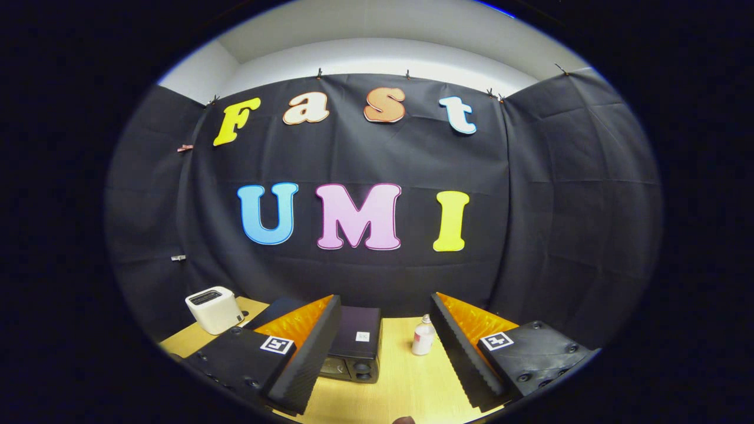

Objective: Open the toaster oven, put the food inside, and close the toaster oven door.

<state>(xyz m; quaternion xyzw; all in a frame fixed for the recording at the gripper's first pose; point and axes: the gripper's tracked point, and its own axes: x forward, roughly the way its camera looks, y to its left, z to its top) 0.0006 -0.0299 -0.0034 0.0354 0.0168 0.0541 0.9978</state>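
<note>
1. Fingers of our gripper (386,347) stand wide apart over the wooden table (406,383), holding nothing.
2. We see the black toaster oven (355,344) just ahead, beside the left finger, its door shut.
3. We note a small white bottle (423,335) between the fingers, near the right one.
4. We find a white toaster (214,309) well apart, beyond the left finger.

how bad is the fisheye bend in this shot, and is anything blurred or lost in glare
Gripper view: strong barrel bend, the cloth wall and wooden table curve outward. Focus is sharp on the black toaster oven, white toaster and small bottle. Lighting is even, no harsh glare, only a soft sheen on the table. The open gripper looms large, its left finger hiding part of the oven.
</note>
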